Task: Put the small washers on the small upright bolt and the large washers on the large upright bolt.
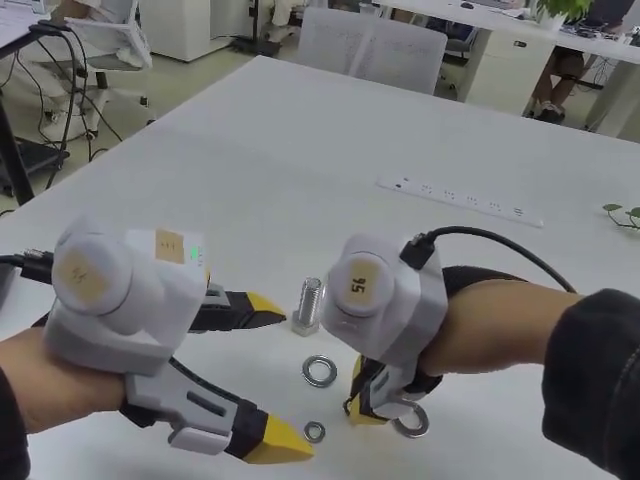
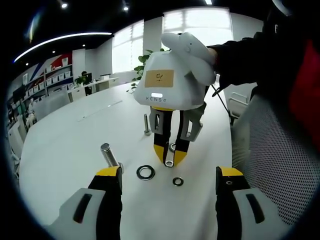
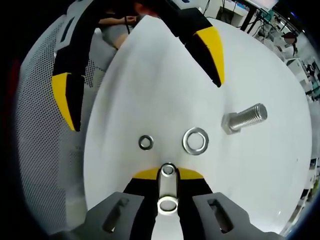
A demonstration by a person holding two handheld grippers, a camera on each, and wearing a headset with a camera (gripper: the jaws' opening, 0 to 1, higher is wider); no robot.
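The right gripper (image 1: 385, 405) pointed down at the table (image 1: 300, 170), its jaws pinching a held washer (image 3: 168, 171) at their tips, close to the surface. Just beside it lay a large washer (image 1: 320, 371) and a small washer (image 1: 314, 432), apart from each other. The large bolt (image 1: 310, 305) stood upright just behind them, and the small bolt (image 2: 147, 125) stood farther off. The left gripper (image 1: 272, 375) sat low opposite, its jaws spread wide around nothing. A power strip (image 1: 460, 200) lay well beyond.
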